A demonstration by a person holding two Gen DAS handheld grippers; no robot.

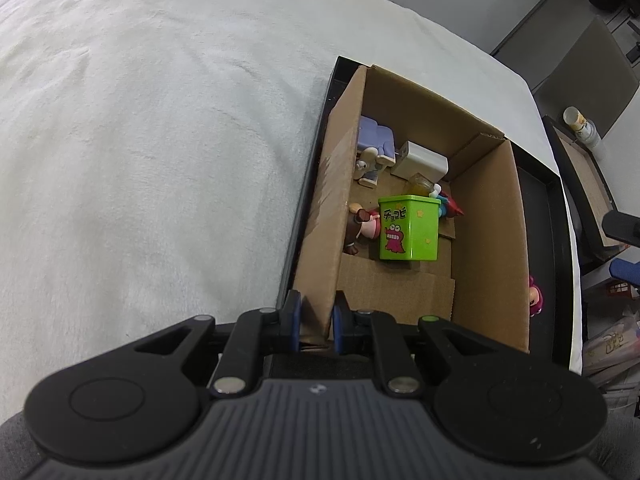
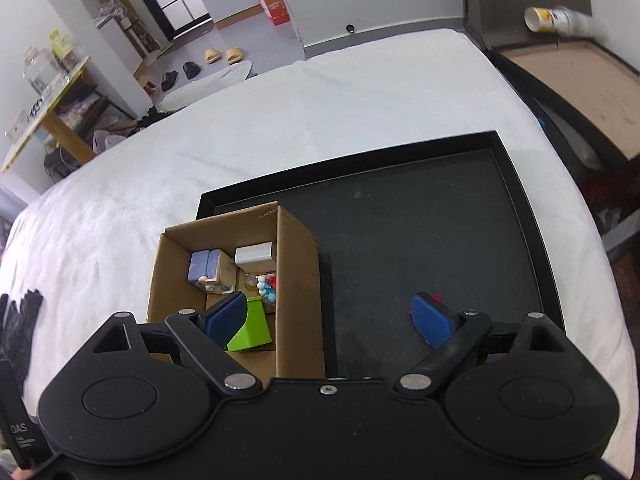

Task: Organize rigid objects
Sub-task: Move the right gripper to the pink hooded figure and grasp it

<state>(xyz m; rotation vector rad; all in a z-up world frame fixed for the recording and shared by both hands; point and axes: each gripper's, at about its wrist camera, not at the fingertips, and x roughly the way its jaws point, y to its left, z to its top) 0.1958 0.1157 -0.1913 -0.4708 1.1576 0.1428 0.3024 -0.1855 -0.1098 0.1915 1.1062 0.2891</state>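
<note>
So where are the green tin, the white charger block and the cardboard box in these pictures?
green tin [image 1: 408, 228]: left wrist view, on its printed front face.
white charger block [image 2: 255, 255]: right wrist view, on its top face.
cardboard box [image 1: 490, 240]: left wrist view, on its right inner wall.

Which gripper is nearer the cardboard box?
Left. The left gripper is clamped on the cardboard box wall; the right gripper hovers open above, touching nothing.
</note>
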